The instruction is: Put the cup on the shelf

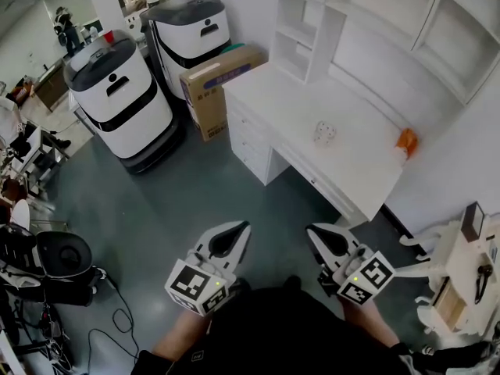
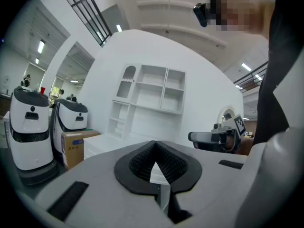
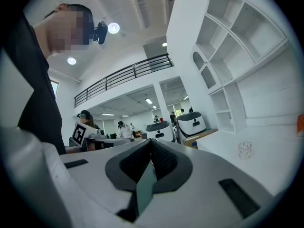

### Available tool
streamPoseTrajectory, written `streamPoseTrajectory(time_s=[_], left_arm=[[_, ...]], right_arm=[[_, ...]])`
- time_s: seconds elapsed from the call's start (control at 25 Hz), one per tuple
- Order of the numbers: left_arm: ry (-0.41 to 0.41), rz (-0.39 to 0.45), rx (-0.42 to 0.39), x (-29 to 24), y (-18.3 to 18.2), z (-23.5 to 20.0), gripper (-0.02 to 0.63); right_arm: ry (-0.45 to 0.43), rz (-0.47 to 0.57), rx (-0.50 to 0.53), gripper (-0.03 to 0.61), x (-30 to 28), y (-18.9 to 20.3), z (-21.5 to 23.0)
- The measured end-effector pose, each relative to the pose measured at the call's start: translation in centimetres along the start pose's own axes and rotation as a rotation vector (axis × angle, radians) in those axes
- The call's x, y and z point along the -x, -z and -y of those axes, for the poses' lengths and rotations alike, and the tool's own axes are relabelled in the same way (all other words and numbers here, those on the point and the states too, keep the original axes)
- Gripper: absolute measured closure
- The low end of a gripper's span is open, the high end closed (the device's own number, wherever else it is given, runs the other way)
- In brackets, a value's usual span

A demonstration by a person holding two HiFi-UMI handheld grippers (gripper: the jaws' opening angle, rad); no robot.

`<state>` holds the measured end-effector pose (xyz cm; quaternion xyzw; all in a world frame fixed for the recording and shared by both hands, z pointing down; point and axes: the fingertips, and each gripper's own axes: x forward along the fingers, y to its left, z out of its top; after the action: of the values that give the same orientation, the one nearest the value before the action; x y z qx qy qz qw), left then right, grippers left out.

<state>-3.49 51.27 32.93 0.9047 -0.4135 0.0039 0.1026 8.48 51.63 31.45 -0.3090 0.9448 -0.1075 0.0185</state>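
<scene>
A small clear cup stands alone on the white desk, well ahead of both grippers. In the right gripper view the cup shows far off to the right. The white shelf unit rises behind the desk with its compartments bare, and the shelf also appears in the left gripper view. My left gripper and right gripper hang low over the grey floor, close to the person's body. Both are shut with nothing held: the left gripper and right gripper each show their pads meeting.
An orange object lies at the desk's right end. Two white-and-black machines and a cardboard box stand left of the desk. A white device is at the right, a chair and cables at the left.
</scene>
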Motion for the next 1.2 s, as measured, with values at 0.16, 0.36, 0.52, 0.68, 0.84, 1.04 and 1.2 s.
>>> streamPoseTrajectory(time_s=[0.16, 0.36, 0.52, 0.68, 0.84, 1.04, 1.2], left_arm=[[0.002, 0.004, -0.002, 1.8, 0.2, -0.9, 0.603], [-0.001, -0.002, -0.001, 4.5, 0.6, -2.4, 0.603], [-0.007, -0.010, -0.011, 6.8, 1.2, -4.1, 0.603], [-0.015, -0.015, 0.006, 7.9, 1.8, -5.6, 0.603], [-0.011, -0.022, 0.031, 6.8, 2.5, -6.5, 0.603], [0.015, -0.037, 0.031, 3.1, 2.7, -7.2, 0.603], [0.017, -0.052, 0.027, -0.2, 2.2, -8.6, 0.603]], right_arm=[[0.008, 0.007, -0.027, 0.561, -1.4, 0.2, -1.0], [0.007, 0.010, -0.035, 0.561, -4.0, 0.6, -2.7], [-0.009, 0.014, -0.024, 0.561, -6.1, 0.8, -4.7], [-0.004, -0.001, -0.040, 0.561, -7.2, 1.5, -5.5], [0.012, -0.021, -0.062, 0.560, -7.5, 2.3, -4.5], [0.022, -0.020, -0.081, 0.561, -8.2, 2.4, -1.2], [0.020, -0.023, -0.095, 0.560, -9.7, 2.1, 2.4]])
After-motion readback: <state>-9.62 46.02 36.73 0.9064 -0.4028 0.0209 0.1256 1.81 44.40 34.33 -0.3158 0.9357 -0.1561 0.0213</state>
